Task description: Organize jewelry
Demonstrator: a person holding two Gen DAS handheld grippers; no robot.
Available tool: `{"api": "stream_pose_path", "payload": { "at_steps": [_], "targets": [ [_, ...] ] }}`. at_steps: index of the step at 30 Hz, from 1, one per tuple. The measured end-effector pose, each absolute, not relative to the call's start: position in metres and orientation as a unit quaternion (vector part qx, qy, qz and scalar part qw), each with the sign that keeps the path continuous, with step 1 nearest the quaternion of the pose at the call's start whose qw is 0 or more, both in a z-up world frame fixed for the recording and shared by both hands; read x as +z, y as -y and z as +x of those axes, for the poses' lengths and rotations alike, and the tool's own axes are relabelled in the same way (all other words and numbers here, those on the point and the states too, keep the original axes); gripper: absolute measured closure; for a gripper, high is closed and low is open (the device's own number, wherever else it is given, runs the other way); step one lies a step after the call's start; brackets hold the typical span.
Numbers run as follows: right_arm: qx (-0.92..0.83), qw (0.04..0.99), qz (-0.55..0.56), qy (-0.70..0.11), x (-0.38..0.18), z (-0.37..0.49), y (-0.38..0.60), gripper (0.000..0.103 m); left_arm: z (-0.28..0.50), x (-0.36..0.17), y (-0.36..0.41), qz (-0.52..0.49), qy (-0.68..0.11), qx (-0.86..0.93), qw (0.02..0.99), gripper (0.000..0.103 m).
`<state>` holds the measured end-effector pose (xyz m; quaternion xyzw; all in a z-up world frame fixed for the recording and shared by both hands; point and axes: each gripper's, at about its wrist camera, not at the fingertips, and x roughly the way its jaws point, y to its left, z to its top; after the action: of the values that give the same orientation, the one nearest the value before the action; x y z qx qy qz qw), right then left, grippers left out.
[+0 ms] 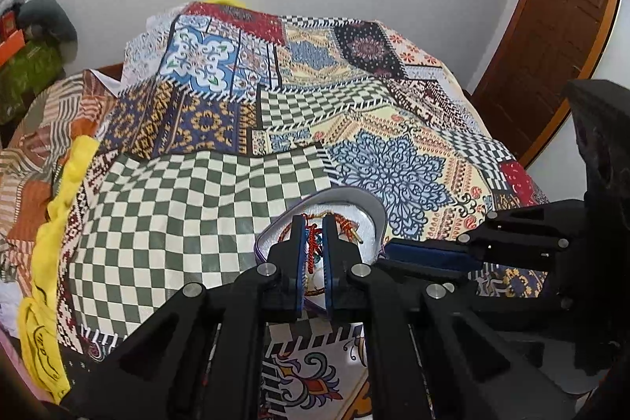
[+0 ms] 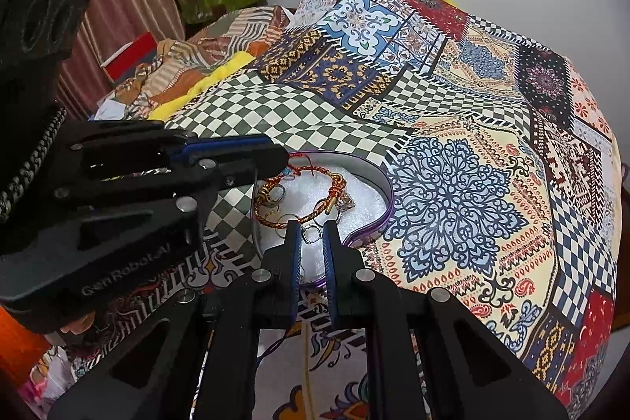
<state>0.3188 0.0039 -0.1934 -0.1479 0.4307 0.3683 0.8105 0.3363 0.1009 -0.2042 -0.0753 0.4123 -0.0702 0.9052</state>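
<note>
Both grippers over the tin (image 2: 388, 201) on the bed (image 2: 453, 128) — left gripper (image 1: 314, 223) clenched on a red cord (image 1: 313, 247), right gripper (image 2: 314, 229) with jaws closed, a small ring (image 2: 313, 234) between its tips, whether gripped I can't tell. Braided bracelet (image 2: 299, 219) lies inside the tin.

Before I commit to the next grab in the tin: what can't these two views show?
- Left wrist: the left gripper blocks most of the tin.
- Right wrist: the tin's near rim sits behind the right gripper.
- Small rings: too small to count.
- Whether either gripper holds anything: unclear.
</note>
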Motion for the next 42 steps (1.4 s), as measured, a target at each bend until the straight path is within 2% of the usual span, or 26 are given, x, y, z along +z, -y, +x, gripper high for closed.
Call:
{"api": "stream_pose_path", "payload": {
  "at_steps": [7, 12, 17, 28, 35, 42],
  "targets": [
    [0.37, 0.807, -0.153, -0.433, -0.198, 0.32, -0.008, 0.093, 0.336, -0.21, -0.101, -0.074, -0.415, -0.079, 0.903, 0.097],
    [0.369, 0.806, -0.161, -0.434, -0.202, 0.321, -0.011, 0.093, 0.329, -0.21, -0.106, -0.061, -0.414, -0.058, 0.906, 0.093],
    [0.368, 0.808, -0.173, -0.426, -0.203, 0.319, -0.014, 0.093, 0.318, -0.212, -0.114, -0.048, -0.415, -0.036, 0.908, 0.08],
    [0.355, 0.814, -0.18, -0.423, -0.195, 0.318, -0.014, 0.093, 0.299, -0.21, -0.128, -0.056, -0.415, -0.017, 0.908, 0.079],
    [0.345, 0.83, -0.175, -0.402, -0.168, 0.302, -0.004, 0.093, 0.277, -0.186, -0.122, -0.053, -0.397, -0.016, 0.916, 0.079],
    [0.34, 0.863, -0.144, -0.346, -0.106, 0.262, 0.02, 0.093, 0.243, -0.133, -0.109, -0.05, -0.348, -0.017, 0.936, 0.079]
  ]
}}
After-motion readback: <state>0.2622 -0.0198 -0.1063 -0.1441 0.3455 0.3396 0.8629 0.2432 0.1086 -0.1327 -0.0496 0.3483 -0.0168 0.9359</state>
